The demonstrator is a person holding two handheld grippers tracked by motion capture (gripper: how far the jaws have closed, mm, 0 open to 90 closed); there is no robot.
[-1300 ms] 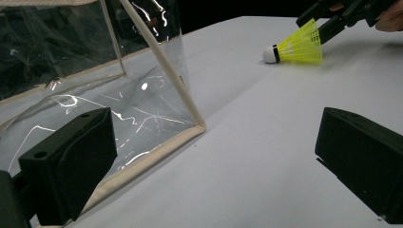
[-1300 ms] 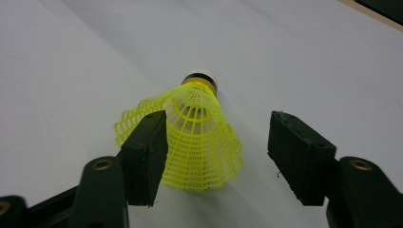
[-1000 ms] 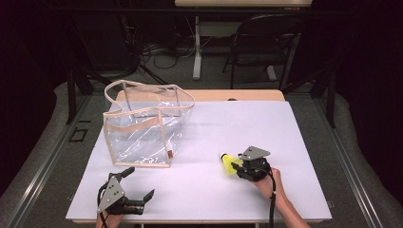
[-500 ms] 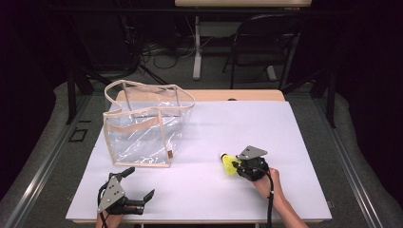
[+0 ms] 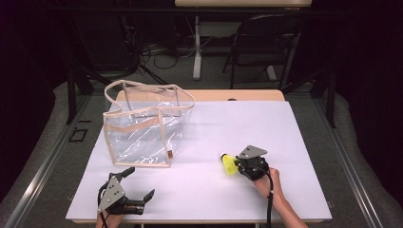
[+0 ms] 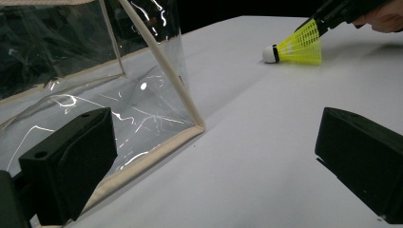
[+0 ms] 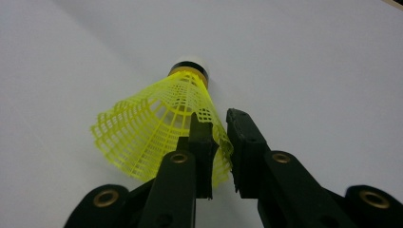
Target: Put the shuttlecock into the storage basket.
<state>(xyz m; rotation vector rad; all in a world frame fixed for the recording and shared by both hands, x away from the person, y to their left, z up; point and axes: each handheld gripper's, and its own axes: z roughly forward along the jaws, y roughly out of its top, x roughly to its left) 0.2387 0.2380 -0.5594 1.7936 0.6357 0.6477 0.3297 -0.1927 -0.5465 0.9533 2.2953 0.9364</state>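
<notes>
Right gripper [image 5: 236, 166] is sitting low on the white table [image 5: 304, 137], its jaws having just been closing on the skirt rim of the yellow shuttlecock [image 5: 229, 164]; in the right gripper view one jaw is standing inside the mesh skirt and the other outside it, pinching the netted wall of the shuttlecock [image 7: 159, 130] between them. Shuttlecock is lying on its side on the table's right half, white cork tip pointing away from the gripper and toward the clear plastic bag [image 5: 142, 126], well apart from it. Left gripper [image 5: 140, 183] is resting near the table's front-left edge with its jaws spread wide and nothing between them, just in front of the bag. Left gripper view is showing the bag's beige-trimmed corner [image 6: 192, 124] close by and the shuttlecock [image 6: 297, 47] farther off, the right gripper's tip on its skirt.
</notes>
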